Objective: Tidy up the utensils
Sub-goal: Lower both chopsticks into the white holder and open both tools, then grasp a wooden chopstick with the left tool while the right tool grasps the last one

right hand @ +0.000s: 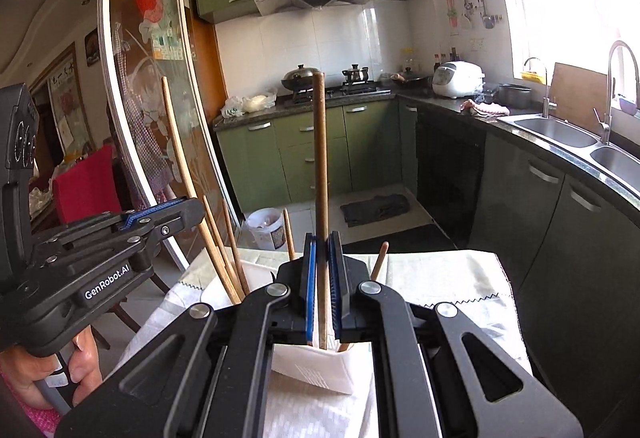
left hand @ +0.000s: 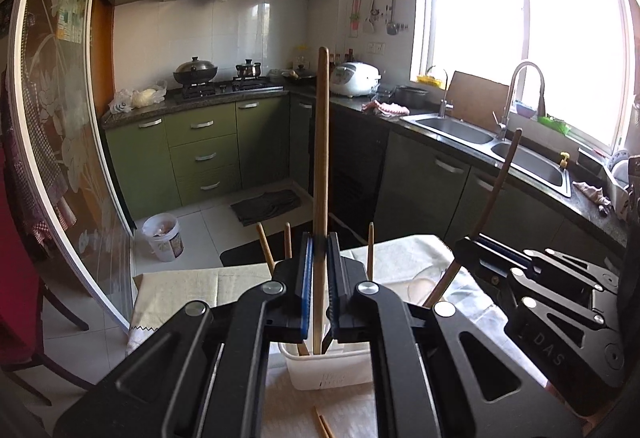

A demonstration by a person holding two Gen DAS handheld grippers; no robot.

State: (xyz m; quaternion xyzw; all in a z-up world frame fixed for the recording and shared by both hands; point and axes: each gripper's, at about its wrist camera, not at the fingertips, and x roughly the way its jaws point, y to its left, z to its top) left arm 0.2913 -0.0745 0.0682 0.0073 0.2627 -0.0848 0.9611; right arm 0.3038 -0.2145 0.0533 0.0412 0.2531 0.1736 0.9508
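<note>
**Green kitchen, two claws each lowering a chopstick into a white holder**

Kitchen table under a pale cloth. A long brown wooden chopstick stands upright, pinched between the narrowed jaws of the left gripper, its foot inside the white slotted utensil holder just below the claw. Held vertical, it likely drops in cleanly. Beside it, the right gripper clamps a darker chopstick the same way. More sticks lean in the holder, left of that claw.
</note>
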